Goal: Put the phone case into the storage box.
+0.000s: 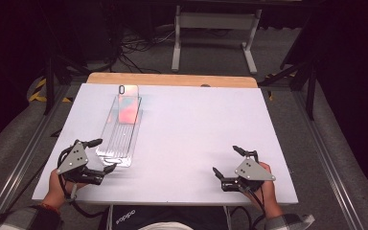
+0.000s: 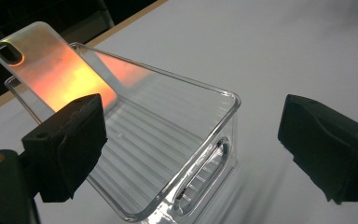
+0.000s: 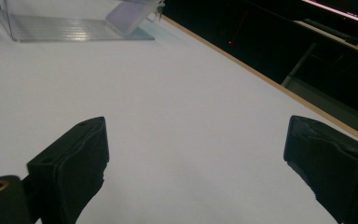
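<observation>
Scene: A person sits at a white table (image 1: pixel 182 143), a two-jaw gripper in each hand, forearms coming in from the near edge.

Left gripper (image 1: pixel 99 155): Held at the near left of the table, jaws spread wide and gripping nothing. Its own view puts the near end of the tray between the two black pads (image 2: pixel 67 144), with clear gaps on either side; whether either jaw touches the tray in the high view cannot be told.

Right gripper (image 1: pixel 226 160): Held at the near right, well apart from the tray, jaws wide, with bare table between them.

Clear tray (image 1: pixel 117 143): A long, ribbed, see-through plastic bin lying on the left half of the table, its length running away from the person.

Phone case (image 1: pixel 128 103): A translucent case with an orange-pink sheen and a camera cut-out at its far end. It leans tilted in the far end of the tray, its upper part reaching over the tray's far rim.

Table edge (image 1: pixel 172 80): A strip of bare wood shows along the far side, beyond the white surface.
</observation>
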The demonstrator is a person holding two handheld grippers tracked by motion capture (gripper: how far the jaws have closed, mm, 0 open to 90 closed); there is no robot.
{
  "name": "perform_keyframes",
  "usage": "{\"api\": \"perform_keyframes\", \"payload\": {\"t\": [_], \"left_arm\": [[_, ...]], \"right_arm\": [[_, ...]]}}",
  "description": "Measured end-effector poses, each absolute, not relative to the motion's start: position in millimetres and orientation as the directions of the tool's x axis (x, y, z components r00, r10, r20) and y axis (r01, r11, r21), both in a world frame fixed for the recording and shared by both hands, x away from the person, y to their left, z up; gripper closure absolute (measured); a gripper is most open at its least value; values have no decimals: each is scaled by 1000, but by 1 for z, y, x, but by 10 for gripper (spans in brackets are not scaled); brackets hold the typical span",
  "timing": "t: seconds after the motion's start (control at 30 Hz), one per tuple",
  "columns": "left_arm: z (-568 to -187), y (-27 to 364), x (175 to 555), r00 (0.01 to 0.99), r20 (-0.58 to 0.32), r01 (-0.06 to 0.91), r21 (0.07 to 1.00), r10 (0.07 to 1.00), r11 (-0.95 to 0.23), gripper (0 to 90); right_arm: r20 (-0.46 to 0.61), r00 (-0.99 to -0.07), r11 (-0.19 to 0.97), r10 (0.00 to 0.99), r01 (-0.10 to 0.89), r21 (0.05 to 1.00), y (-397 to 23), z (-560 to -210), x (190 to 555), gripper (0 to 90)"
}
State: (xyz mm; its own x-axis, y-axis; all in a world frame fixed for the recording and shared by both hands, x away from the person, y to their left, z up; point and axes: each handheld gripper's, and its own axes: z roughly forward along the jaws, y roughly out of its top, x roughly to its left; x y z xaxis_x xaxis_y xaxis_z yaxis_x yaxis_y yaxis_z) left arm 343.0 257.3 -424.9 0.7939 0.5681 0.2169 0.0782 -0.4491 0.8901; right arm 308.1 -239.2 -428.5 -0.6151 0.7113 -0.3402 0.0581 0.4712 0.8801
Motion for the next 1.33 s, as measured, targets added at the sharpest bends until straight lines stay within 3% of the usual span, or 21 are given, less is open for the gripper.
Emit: {"api": "perform_keyframes", "payload": {"t": [1.33], "left_arm": [[-424,254,344,792,230,75,882,565,-464,81]], "right_arm": [[-302,-616,469,727,125,874,-248,-439,322,87]]}}
